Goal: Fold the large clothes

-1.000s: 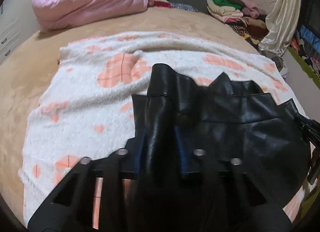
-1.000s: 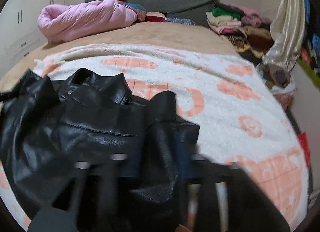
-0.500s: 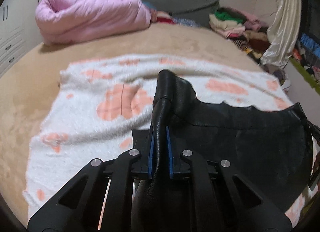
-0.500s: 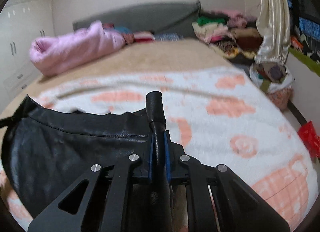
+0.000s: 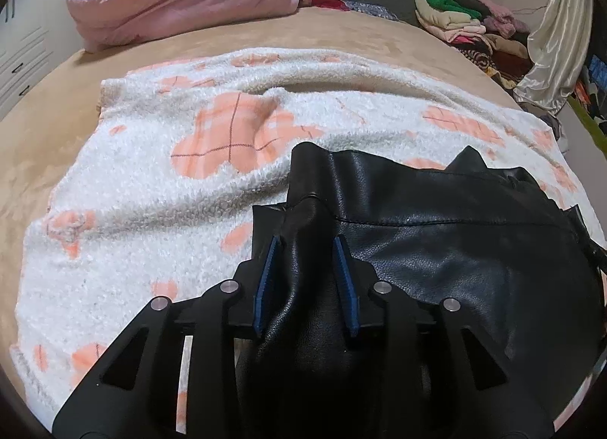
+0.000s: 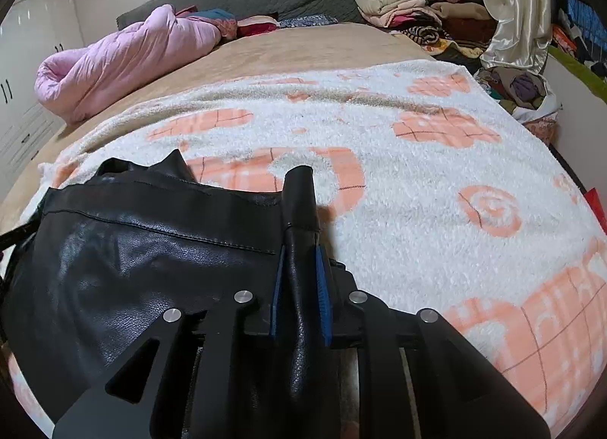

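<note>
Jacket: black leather jacket (image 5: 436, 249) lies on the blanket (image 5: 151, 188) at the near edge of the bed (image 5: 38, 143), its long axis running from one gripper to the other.
Left gripper (image 5: 307, 268): jaws are opening; a fold of the jacket stands between the pads, which no longer press it.
Right gripper (image 6: 301, 279): jaws are opening, narrower gap; a thin fold is between the pads, which look to touch it.
Key relation: each gripper sits at one end of the jacket; the body lies between them.
Next, I judge: release both ends, then regrip for the fold.
</note>
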`<state>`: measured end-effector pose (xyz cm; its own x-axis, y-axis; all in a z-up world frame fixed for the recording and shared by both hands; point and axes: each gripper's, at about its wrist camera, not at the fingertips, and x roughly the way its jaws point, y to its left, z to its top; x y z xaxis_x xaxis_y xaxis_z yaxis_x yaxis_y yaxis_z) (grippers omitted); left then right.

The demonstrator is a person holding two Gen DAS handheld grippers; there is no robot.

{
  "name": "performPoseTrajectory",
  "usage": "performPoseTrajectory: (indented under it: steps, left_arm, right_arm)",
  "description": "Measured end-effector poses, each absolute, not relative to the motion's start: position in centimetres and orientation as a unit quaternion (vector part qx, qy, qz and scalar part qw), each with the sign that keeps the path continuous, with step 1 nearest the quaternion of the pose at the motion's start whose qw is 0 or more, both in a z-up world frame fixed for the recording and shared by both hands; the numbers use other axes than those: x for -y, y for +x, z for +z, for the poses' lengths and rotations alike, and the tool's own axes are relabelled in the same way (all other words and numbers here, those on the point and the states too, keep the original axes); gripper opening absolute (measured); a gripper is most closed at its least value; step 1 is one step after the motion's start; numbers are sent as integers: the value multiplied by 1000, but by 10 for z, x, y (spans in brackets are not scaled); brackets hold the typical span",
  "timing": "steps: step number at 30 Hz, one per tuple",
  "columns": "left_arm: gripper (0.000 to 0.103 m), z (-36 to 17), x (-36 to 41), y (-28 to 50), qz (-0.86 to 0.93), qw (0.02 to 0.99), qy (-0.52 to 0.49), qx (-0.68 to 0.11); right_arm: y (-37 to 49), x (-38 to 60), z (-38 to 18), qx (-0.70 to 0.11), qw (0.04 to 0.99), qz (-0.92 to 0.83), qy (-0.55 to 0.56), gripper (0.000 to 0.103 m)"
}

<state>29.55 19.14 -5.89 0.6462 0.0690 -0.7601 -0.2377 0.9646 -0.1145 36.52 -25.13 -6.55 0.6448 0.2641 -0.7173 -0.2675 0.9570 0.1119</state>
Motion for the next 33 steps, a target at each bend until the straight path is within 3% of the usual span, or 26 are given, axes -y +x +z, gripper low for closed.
performPoseTrajectory:
  steps: [5,8,10,19,30,32,33]
  left_arm:
    - [47,-47,-197,287,98,899,-109,-414]
    - [64,-41,-197,280,104,897,-98,-417]
    - [73,-40,-197,275,105,896,-97,-421]
    - [84,-33,-200,245,97,896,-112,-420]
    - [85,-65,-205,219,38,867,-233,-439]
    - [83,-71,-207,214,30,861,-261,-435]
    - [77,-73,-207,212,28,860,-267,-434]
  right_arm:
    - [362,256,-61,-390,908,155,12,24]
    - [355,257,-54,-384,910,156,8,39]
    - [347,262,-47,-377,914,147,10,74]
    - [310,282,-36,-406,893,180,78,89]
    - [264,297,-64,-478,828,237,173,90]
    - [263,295,-67,-478,827,244,167,75]
    - [263,294,-67,-478,821,258,175,64]
